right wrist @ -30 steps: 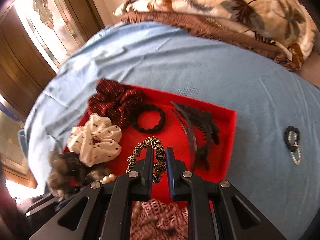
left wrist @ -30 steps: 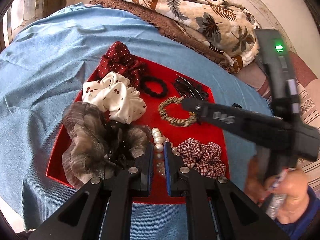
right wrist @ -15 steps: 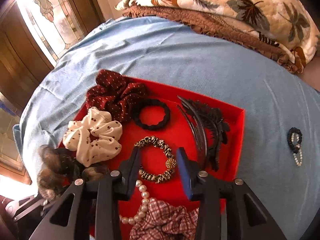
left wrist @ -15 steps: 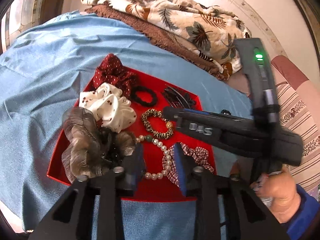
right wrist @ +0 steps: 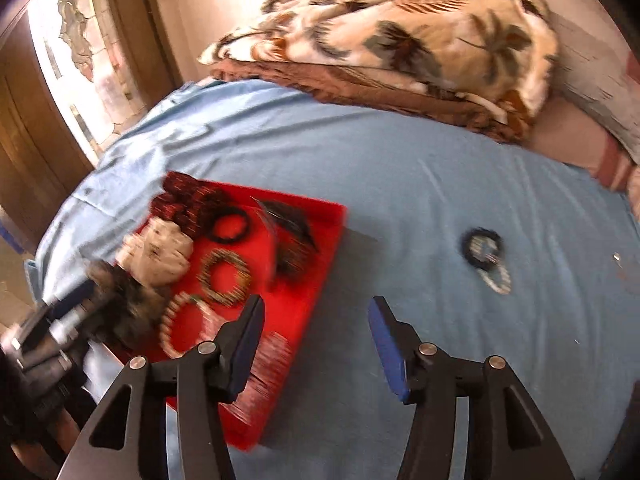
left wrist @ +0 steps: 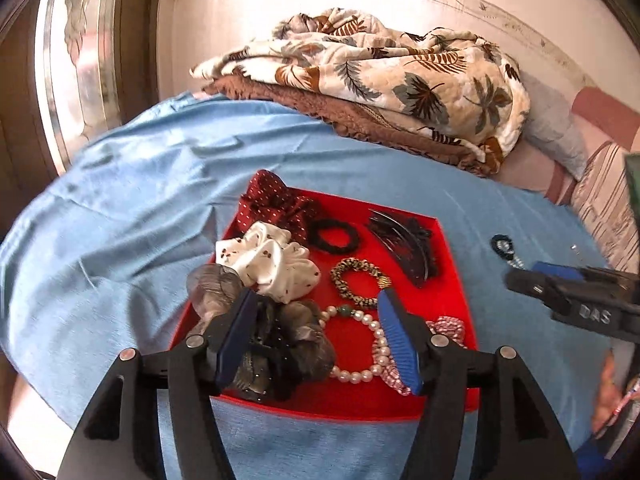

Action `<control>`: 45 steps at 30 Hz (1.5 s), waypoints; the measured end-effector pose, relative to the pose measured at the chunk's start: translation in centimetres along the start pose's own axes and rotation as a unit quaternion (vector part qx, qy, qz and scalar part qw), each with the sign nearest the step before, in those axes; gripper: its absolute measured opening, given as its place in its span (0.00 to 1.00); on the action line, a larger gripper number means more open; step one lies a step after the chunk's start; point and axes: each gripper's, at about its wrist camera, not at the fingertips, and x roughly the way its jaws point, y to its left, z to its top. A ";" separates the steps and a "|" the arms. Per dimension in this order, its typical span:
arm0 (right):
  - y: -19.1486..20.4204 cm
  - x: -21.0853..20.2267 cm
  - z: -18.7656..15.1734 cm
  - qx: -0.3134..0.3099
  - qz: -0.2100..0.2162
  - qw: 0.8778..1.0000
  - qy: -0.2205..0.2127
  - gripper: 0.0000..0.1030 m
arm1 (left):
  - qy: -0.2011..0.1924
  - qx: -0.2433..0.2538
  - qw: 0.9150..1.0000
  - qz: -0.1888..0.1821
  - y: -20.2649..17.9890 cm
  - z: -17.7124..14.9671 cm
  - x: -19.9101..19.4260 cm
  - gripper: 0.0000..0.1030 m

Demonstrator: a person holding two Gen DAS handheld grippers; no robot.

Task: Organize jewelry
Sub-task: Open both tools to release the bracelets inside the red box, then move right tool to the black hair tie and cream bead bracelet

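A red tray [left wrist: 320, 410] on the blue sheet holds several scrunchies, a black hair tie, a black hair clip [left wrist: 404, 246], a leopard-bead bracelet [left wrist: 352, 280] and a pearl necklace [left wrist: 374, 328]. My left gripper [left wrist: 316, 294] hovers over the tray's near half. Its jaws are opening and nothing is pressed between them; the pearls lie loose below. My right gripper [right wrist: 317, 300], jaws also opening and empty, hangs over bare sheet just right of the tray [right wrist: 320, 280]. A dark bracelet with pale beads [right wrist: 486, 254] lies on the sheet beyond it. The right wrist view is motion-blurred.
A folded leaf-print blanket [left wrist: 400, 76] on a brown one lies at the back of the bed. Striped pillows [left wrist: 608, 200] are at the right, a window and wooden frame at the left. A tiny metal piece [right wrist: 618, 258] rests on the sheet. A hand [left wrist: 608, 396] shows at lower right.
Both grippers went from shut to open. The left let go of the pearl necklace and the right let go of the bead bracelet, then swung right, off the tray and over the sheet.
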 end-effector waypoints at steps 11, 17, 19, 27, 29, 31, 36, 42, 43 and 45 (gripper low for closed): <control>-7.1 -0.7 -5.9 0.049 -0.045 0.997 0.030 0.57 | 0.001 0.020 0.999 0.033 -0.6 -0.5 0.5 0.63; -9.5 -0.1 -5.5 0.071 -0.053 0.996 0.030 0.57 | -0.002 0.017 0.999 0.032 -0.9 -0.9 0.4 0.63; -10.3 0.5 -4.7 0.077 -0.058 0.995 0.029 0.57 | -0.007 0.019 0.999 0.032 -1.2 -0.9 0.2 0.63; -15.3 5.4 1.0 0.122 -0.078 0.989 0.031 0.41 | -0.015 0.035 0.999 0.021 -2.5 -1.1 0.2 0.63; -16.3 6.6 2.4 0.132 -0.080 0.987 0.033 0.39 | -0.013 0.036 0.999 0.016 -2.6 -1.1 0.3 0.63; -17.0 7.5 3.5 0.134 -0.087 0.987 0.035 0.38 | -0.010 0.038 0.999 0.012 -2.7 -1.1 0.5 0.63; -18.7 11.1 5.5 0.137 -0.098 0.984 0.055 0.35 | 0.007 0.037 0.999 0.003 -2.9 -0.9 1.5 0.63; -18.8 12.0 6.1 0.138 -0.059 0.987 0.055 0.08 | 0.019 0.034 0.999 0.000 -3.1 -0.8 2.4 0.63; -18.6 11.4 5.9 0.134 -0.055 0.988 0.047 0.08 | 0.019 0.037 0.999 0.001 -3.3 -0.8 2.4 0.63; -17.8 9.5 5.3 0.121 -0.040 0.991 0.030 0.08 | 0.018 0.042 0.999 0.002 -3.5 -1.0 2.3 0.63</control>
